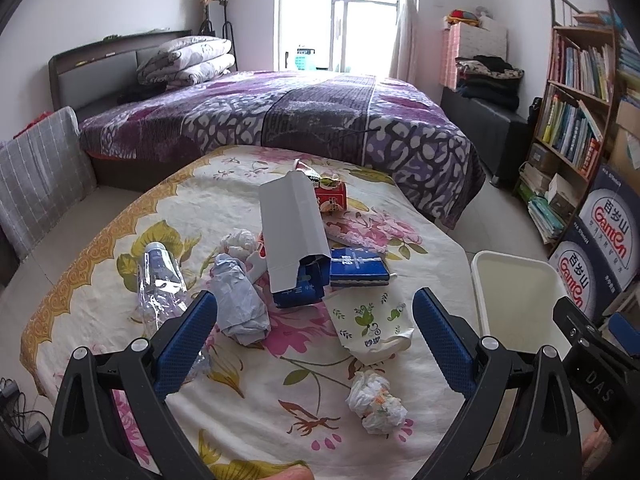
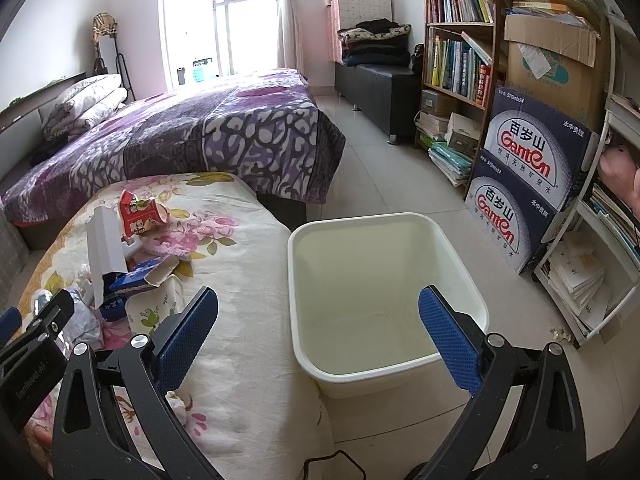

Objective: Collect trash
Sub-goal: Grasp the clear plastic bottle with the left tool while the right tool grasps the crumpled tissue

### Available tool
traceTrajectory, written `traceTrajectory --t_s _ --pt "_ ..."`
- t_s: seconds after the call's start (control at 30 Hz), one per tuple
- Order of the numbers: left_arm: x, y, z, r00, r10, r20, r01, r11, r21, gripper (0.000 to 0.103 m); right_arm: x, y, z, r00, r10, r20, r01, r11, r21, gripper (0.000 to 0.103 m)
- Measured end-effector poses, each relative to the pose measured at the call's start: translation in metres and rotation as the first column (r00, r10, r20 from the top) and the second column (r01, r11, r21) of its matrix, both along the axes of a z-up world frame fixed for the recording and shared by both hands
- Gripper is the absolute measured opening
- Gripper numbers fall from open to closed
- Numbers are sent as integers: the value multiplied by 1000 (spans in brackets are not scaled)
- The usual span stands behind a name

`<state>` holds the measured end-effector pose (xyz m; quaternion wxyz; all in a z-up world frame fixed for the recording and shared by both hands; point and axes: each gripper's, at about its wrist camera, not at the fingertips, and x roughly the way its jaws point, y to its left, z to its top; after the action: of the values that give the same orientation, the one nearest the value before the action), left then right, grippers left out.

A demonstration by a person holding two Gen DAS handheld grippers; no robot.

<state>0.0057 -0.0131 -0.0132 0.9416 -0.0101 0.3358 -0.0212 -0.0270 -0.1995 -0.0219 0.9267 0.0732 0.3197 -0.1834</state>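
Two grippers up, both wide open and holding nothing, in a bedroom with a pale tiled floor. Near us is a round table [image 1: 100, 240] under a flowered cloth with a gold border, and the trash sits heaped on its middle and left: a long white carton [image 1: 290, 228] lying across a blue box [image 1: 358, 267], a red snack packet [image 1: 330, 197] at the far side, a crushed clear bottle [image 1: 160, 280] to the left, a grey crumpled wad [image 1: 240, 300] beside it, a leaf-printed paper cup [image 1: 370, 324] lying flattened, and a white crumpled tissue [image 1: 376, 402] nearest, on its own. Beyond the table stands a bed [image 1: 280, 116] with a purple patterned cover, a bright window behind it, and a bookshelf [image 2: 460, 40] on the right wall with stacked water cartons [image 2: 528, 168] at its foot.

On the floor, just right of the table's edge, sits a white bin [image 2: 384, 376], with bare tile between it and the cartons. The cloth's right half is clear of trash.

Left gripper [image 1: 316, 316] hovers over the near part of the table, its blue pads spread either side of the wad and cup, touching neither as far as the view shows. Right gripper [image 2: 318, 312] hangs over the table edge and the bin, jaws spread, one pad above cloth and one above the bin.
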Motion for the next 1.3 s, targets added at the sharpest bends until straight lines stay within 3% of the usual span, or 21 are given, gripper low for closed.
traceTrajectory --t_s 0.3,0.47,0.67,0.77,0.93,1.03,1.1,1.23,1.3 --pt "37 40 17 990 119 -79 -120 993 -18 95 32 21 13 990 111 -84 -105 992 69 96" --pt "70 82 13 958 205 -202 -215 976 -27 95 56 35 14 962 223 -155 -211 973 92 96" --pt "103 147 -8 872 311 -378 -361 930 -67 95 74 58 -9 889 373 -265 -349 928 134 96" --pt "114 170 -20 836 340 -432 -405 912 -65 95 76 68 -31 817 463 -344 -427 887 178 96" --pt "127 209 -51 764 318 -562 -482 859 -171 95 68 91 -54 715 563 -415 -528 823 208 96" --pt "130 216 -68 719 280 -637 -511 833 -211 95 63 101 -66 675 587 -447 -557 803 213 94" --pt "131 215 -77 703 258 -663 -512 830 -221 95 60 108 -75 643 607 -467 -565 788 245 81" --pt "134 211 -90 685 234 -690 -519 822 -236 95 60 118 -86 624 612 -487 -576 780 243 78" --pt "136 209 -93 684 235 -690 -517 824 -233 95 61 122 -88 614 619 -490 -588 773 239 71"
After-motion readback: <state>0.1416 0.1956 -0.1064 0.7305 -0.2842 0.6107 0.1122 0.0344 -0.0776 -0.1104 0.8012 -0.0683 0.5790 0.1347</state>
